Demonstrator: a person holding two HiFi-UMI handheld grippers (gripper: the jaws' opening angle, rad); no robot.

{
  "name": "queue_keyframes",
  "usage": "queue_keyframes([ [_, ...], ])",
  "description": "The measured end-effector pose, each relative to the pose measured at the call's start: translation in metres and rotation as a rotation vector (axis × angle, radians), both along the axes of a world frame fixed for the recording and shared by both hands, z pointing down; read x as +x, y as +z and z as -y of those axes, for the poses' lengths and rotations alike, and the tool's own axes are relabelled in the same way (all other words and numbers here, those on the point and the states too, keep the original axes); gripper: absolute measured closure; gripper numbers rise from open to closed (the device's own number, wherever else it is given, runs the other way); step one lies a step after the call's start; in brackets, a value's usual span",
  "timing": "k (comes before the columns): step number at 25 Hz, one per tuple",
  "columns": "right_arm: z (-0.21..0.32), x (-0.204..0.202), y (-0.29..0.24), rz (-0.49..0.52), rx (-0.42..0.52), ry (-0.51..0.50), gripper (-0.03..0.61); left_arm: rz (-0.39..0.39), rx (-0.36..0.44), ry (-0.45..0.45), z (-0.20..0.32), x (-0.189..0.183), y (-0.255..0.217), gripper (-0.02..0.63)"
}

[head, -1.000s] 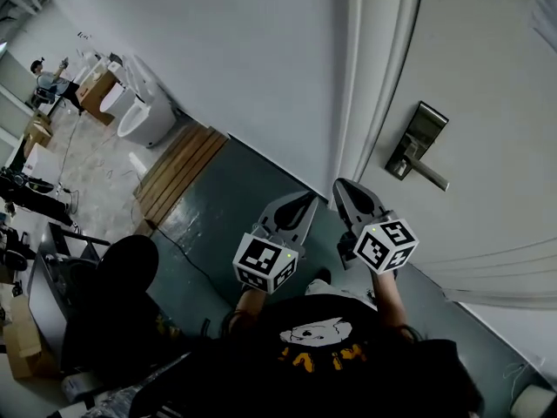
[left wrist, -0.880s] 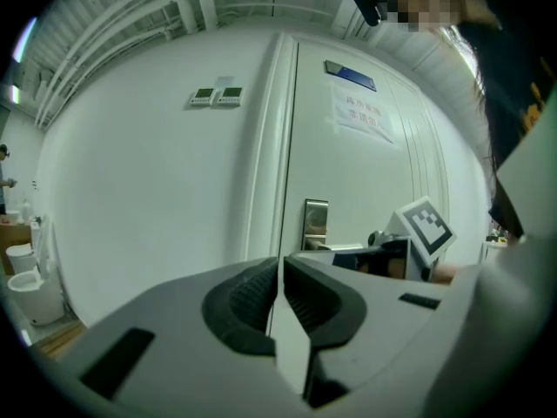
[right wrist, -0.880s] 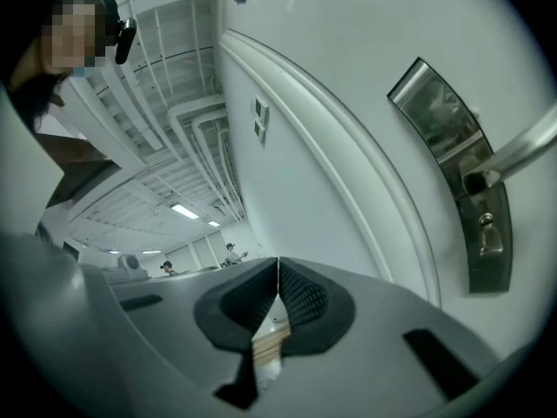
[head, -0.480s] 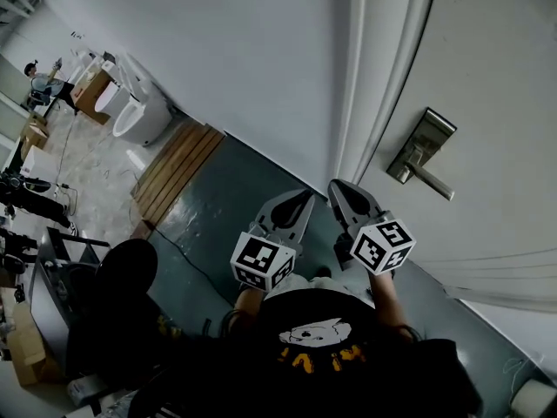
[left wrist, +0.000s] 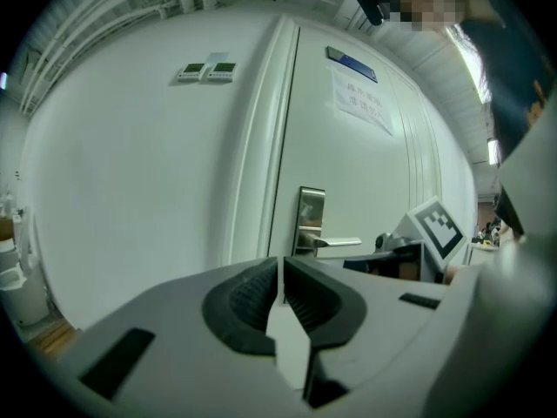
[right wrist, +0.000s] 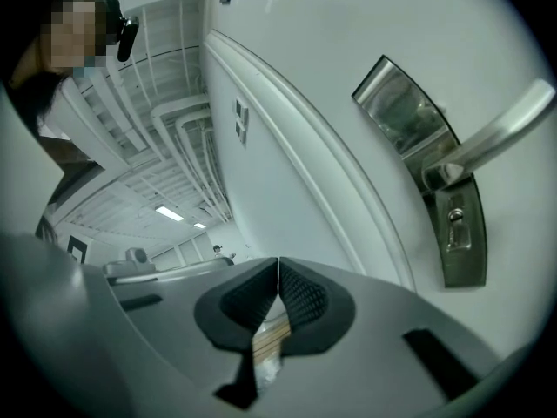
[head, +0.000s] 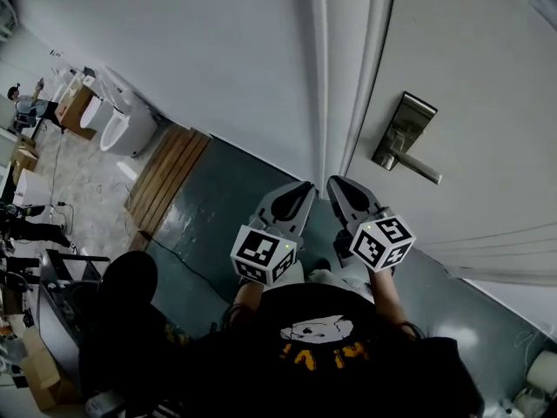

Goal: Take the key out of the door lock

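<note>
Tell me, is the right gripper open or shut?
Shut: the right gripper shows its jaws pressed together in its own view, with nothing between them.

Person (head: 348,381) wearing black T-shirt (head: 331,320), yellow print (head: 320,352) showing on front. Grey left gripper (head: 305,188), right gripper (head: 335,184) carrying white cubes (head: 264,255) bearing black square markers; black ribbed pads (left wrist: 248,299) lining jaws.

Head and gripper views apparently share door lock (head: 402,129)
</note>
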State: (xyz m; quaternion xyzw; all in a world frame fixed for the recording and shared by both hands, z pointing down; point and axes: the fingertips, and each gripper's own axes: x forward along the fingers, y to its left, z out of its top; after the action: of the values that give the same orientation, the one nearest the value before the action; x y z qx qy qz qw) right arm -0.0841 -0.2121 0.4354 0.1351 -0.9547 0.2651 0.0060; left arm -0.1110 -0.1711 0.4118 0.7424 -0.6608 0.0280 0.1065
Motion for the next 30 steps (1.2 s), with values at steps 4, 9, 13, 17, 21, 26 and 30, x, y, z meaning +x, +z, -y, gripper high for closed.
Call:
queue_keyframes([
  [4,0.007,0.010,0.005,-0.005,-0.020,0.057,0.572,-0.007,-0.006,0.052,0.006,0.008,0.001,0.589],
  [9,0.012,0.018,0.014,-0.020,-0.040,0.127,0.572,-0.023,0.002,0.123,0.014,0.014,0.004,0.589],
  [13,0.017,0.024,0.015,-0.027,-0.051,0.201,0.572,-0.023,0.002,0.193,0.018,0.019,0.005,0.589],
  [17,0.023,0.027,0.015,-0.029,-0.059,0.269,0.572,-0.019,0.007,0.260,0.019,0.020,0.002,0.589],
  [21,0.030,0.029,0.015,-0.025,-0.065,0.344,0.572,-0.014,0.021,0.326,0.023,0.018,-0.004,0.589],
  [26,0.038,0.035,0.023,-0.035,-0.085,0.444,0.571,-0.010,0.035,0.405,0.030,0.019,-0.006,0.589],
  [30,0.048,0.047,0.032,-0.053,-0.100,0.526,0.571,-0.008,0.042,0.463,0.037,0.021,-0.006,0.589],
])
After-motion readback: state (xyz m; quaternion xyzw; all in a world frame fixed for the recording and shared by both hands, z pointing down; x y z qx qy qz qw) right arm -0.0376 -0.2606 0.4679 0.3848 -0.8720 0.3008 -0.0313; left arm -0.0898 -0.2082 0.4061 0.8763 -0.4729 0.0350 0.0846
